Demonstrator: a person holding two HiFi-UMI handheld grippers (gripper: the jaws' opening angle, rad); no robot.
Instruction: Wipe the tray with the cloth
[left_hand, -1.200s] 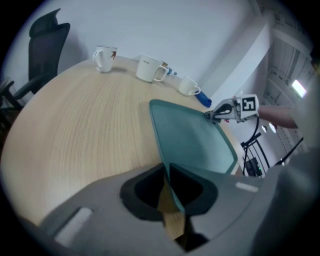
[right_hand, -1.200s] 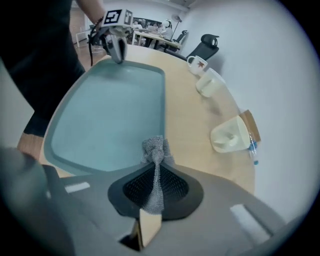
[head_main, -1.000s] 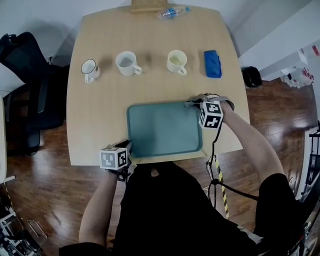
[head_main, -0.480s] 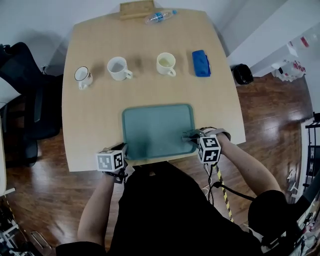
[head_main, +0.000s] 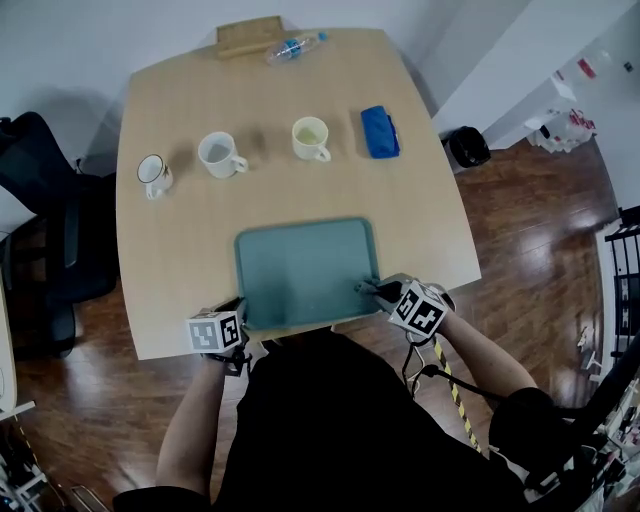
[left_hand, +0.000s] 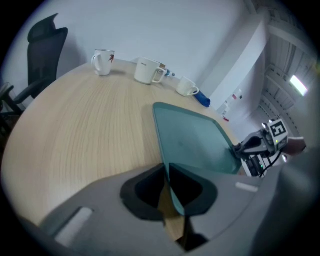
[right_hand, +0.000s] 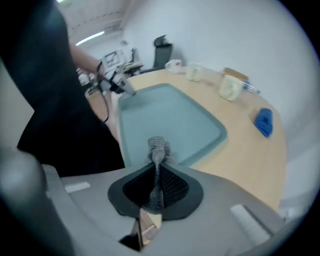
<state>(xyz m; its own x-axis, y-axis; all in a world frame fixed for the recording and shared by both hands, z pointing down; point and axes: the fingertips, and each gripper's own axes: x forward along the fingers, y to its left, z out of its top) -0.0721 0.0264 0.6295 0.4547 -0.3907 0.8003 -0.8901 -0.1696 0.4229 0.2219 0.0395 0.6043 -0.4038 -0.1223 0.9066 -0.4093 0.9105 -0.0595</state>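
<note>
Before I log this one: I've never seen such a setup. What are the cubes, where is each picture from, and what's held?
No robot: a person holds a two-jaw gripper in each hand; the marker cubes belong to them. One picture looks down from a head camera; the other two look along each gripper's jaws. The left gripper is clamped on the near rim of the teal tray. The right gripper pinches a grey cloth at the tray's near right corner. The table also carries three mugs, a blue object and a bottle.
</note>
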